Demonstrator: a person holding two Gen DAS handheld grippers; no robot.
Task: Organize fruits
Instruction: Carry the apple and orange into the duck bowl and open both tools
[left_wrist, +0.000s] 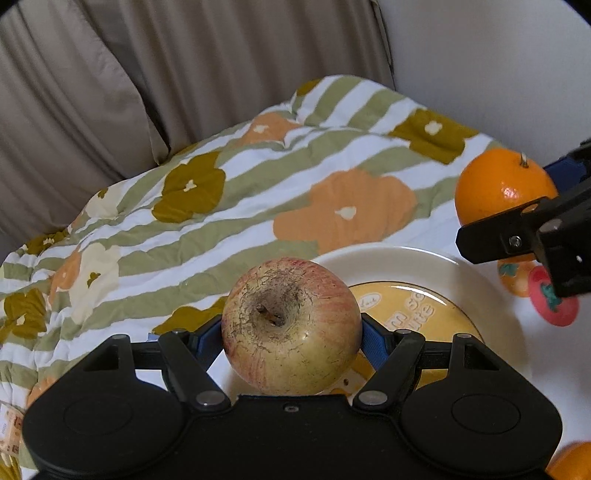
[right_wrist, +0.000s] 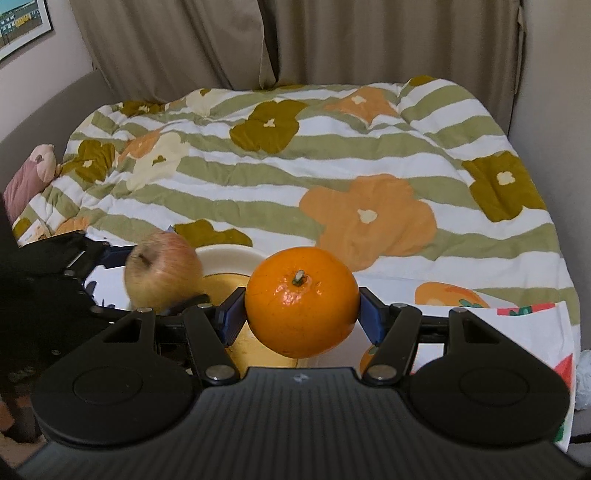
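Note:
My left gripper (left_wrist: 291, 332) is shut on a yellow-red apple (left_wrist: 291, 326), stem up, held over the near left rim of a white plate with a yellow centre (left_wrist: 480, 288). My right gripper (right_wrist: 301, 310) is shut on an orange (right_wrist: 301, 302), stem up, held over the plate (right_wrist: 229, 256). In the left wrist view the orange (left_wrist: 498, 184) and the right gripper's black finger show at the right, above the plate's far edge. In the right wrist view the apple (right_wrist: 162, 273) and the left gripper show at the left.
A floral striped quilt (left_wrist: 229, 192) covers the bed behind the plate. A white cloth with fruit prints (right_wrist: 517, 325) lies under the plate. Another orange (left_wrist: 572, 461) peeks in at the bottom right of the left wrist view. Beige curtains (right_wrist: 295, 40) hang behind.

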